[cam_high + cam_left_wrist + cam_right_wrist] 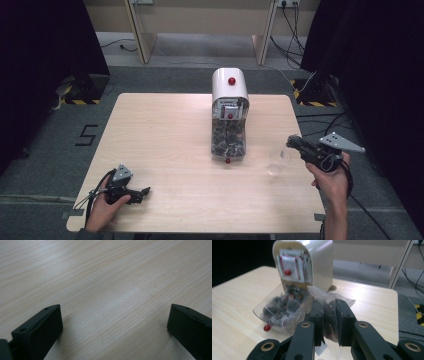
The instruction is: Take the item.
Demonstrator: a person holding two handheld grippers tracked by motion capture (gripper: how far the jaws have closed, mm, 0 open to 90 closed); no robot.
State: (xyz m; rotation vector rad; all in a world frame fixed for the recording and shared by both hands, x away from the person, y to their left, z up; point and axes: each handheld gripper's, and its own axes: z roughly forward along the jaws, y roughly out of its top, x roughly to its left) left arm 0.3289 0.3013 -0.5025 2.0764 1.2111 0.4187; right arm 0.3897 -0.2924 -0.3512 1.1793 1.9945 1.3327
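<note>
A white dispenser [230,90] with a red knob stands at the table's middle back, and its clear drawer [228,145] holds several dark tea sachets. In the right gripper view the dispenser [317,262] and its drawer [279,307] lie just ahead on the left. My right gripper [329,305] is shut on a clear sachet [324,296] of dark tea. In the high view this gripper [292,142] hovers just right of and above a clear glass [276,162]. My left gripper [142,192] rests low at the front left. Its jaws [113,315] stand open over bare wood.
The light wooden table [165,140] has bare room left of the dispenser. Dark curtains flank both sides, and cables [295,30] trail on the floor behind. Table legs [142,35] of another desk stand at the back.
</note>
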